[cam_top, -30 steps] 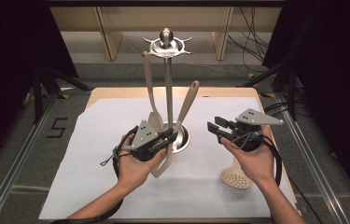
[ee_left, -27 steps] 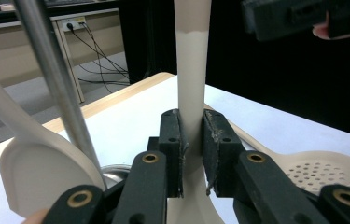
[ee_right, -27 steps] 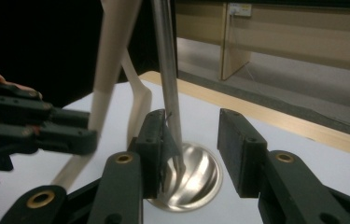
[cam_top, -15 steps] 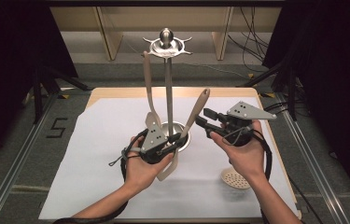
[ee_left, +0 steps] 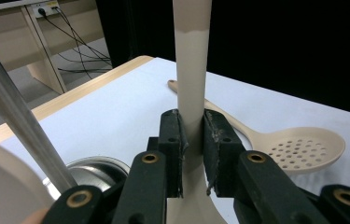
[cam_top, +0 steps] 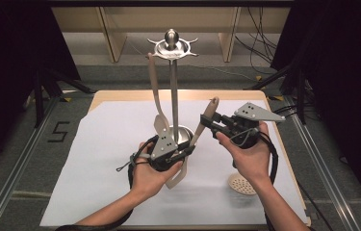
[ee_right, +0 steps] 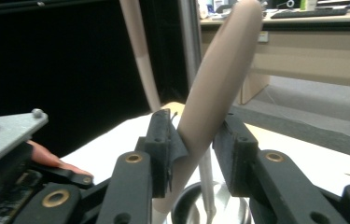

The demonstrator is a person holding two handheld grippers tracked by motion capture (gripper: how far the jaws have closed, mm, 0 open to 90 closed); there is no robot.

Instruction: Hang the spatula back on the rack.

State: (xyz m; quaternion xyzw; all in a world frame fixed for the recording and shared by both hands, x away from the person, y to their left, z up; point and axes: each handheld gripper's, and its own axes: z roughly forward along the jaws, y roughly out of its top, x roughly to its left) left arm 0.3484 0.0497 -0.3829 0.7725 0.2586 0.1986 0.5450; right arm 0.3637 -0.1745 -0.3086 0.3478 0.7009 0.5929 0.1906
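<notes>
A metal utensil stand (cam_top: 173,96) rises mid-table, and a beige spatula (cam_top: 153,86) hangs from its top ring. My left gripper (cam_top: 187,152) is shut low on the neck of a second beige spatula (cam_top: 202,127), whose handle leans up to the right. In the left gripper view both pads (ee_left: 170,140) press on that neck (ee_left: 191,70). My right gripper (cam_top: 212,120) reaches in from the right near the handle's upper end. Its jaws have just been closing, and the handle (ee_right: 219,79) now sits pinched between its pads (ee_right: 163,135).
A beige slotted spoon (cam_top: 241,184) lies on the white sheet (cam_top: 106,159) under my right wrist, also seen as the spoon (ee_left: 298,149). The stand's round base (cam_top: 184,134) is just behind the left gripper. The table's wooden edge (cam_top: 293,178) runs along the right.
The right gripper moved left and slightly up to the held spatula's handle, and its jaws closed around it. The handle tipped further right. The left hand stayed put.
</notes>
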